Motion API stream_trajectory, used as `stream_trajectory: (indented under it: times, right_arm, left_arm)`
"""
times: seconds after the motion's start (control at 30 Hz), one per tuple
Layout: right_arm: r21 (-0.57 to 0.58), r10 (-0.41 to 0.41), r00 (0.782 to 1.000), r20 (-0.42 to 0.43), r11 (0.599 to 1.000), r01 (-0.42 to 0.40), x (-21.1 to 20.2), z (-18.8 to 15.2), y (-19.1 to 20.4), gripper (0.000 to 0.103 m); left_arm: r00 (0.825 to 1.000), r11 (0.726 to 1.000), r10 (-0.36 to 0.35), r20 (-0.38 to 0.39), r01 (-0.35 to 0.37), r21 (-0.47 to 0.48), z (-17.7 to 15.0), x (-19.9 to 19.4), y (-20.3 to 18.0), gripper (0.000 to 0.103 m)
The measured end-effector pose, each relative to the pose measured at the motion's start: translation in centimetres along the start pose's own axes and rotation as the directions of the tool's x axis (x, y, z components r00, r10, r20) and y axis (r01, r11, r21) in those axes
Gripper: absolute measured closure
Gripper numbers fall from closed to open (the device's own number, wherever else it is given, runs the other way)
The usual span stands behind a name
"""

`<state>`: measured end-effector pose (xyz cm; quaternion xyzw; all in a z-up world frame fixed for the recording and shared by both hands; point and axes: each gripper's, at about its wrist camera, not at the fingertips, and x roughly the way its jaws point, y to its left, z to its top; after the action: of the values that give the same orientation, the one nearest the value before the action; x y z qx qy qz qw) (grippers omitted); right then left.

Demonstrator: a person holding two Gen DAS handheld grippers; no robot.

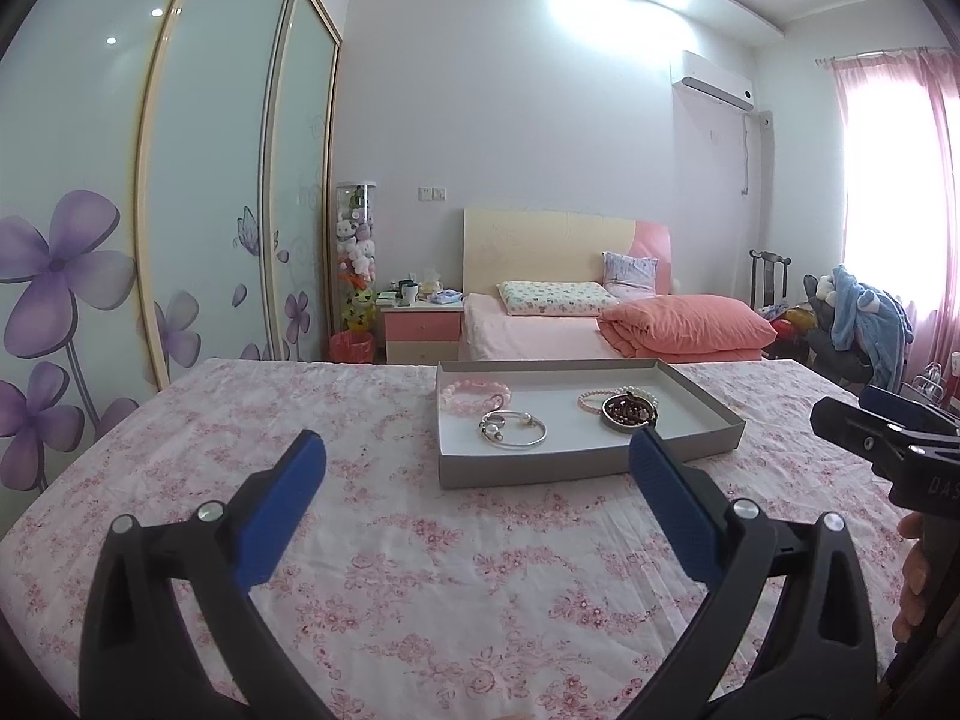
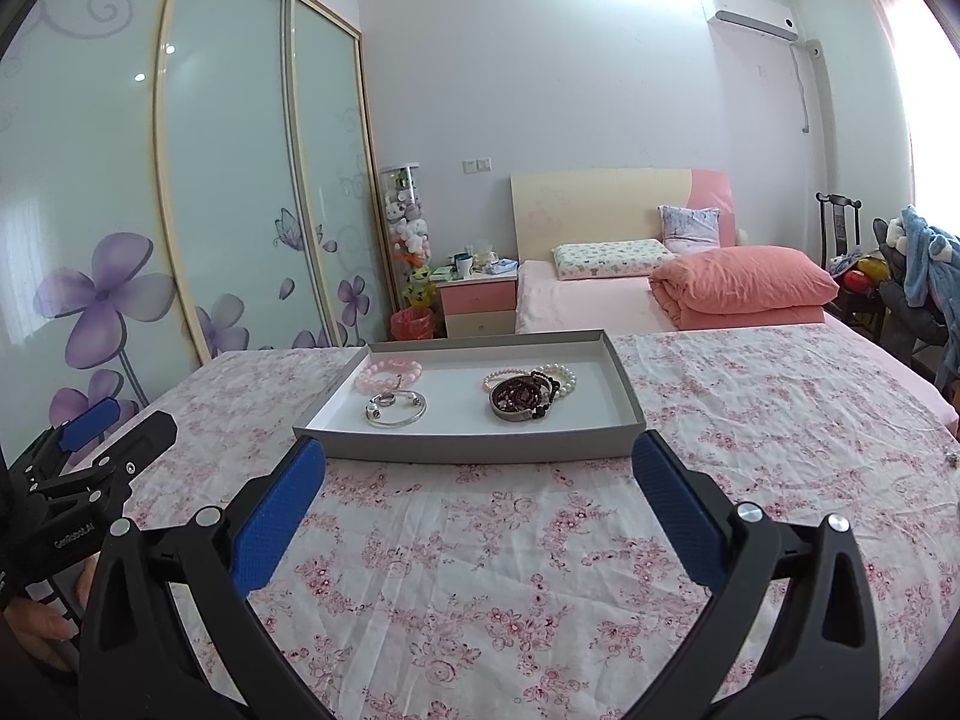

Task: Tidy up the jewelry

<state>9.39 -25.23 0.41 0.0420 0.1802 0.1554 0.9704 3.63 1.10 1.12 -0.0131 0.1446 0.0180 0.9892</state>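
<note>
Left gripper point(image 1: 477, 450) and right gripper point(image 2: 478, 459) gape wide, empty.

The left hand-held gripper point(image 2: 90, 438) reads "GenRobot.AI"; the right hand-held gripper point(image 1: 888, 420) shows "DAS".

One shallow grey tray point(image 2: 627, 387) is sitting at the centre of the frame on one floral tablecloth point(image 2: 540, 540), and it is holding one pink bead bracelet point(image 2: 387, 373) and one silver bangle point(image 2: 397, 409) at its left, plus one dark red bead bracelet point(image 2: 521, 399), one pale pink pearl bracelet point(image 2: 497, 378) and one white pearl bracelet point(image 2: 561, 377) at its right. Two grippers are showing, the right gripper point(image 2: 479, 468) across the lower frame and the left gripper point(image 2: 120, 441) at the left edge. Behind, three pillows are lying on one bed point(image 2: 576, 306).
</note>
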Motion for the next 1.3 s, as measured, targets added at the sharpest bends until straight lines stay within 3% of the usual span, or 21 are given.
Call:
stream_trajectory:
  times: [1.3]
  right_arm:
    - [0.002,0.004,1.000,-0.018,1.000,-0.004,0.25,-0.28,0.14,0.002]
  left_arm:
    - [0.999,1.000,0.010,-0.039,-0.010,-0.011,-0.36,0.92,0.09,0.004]
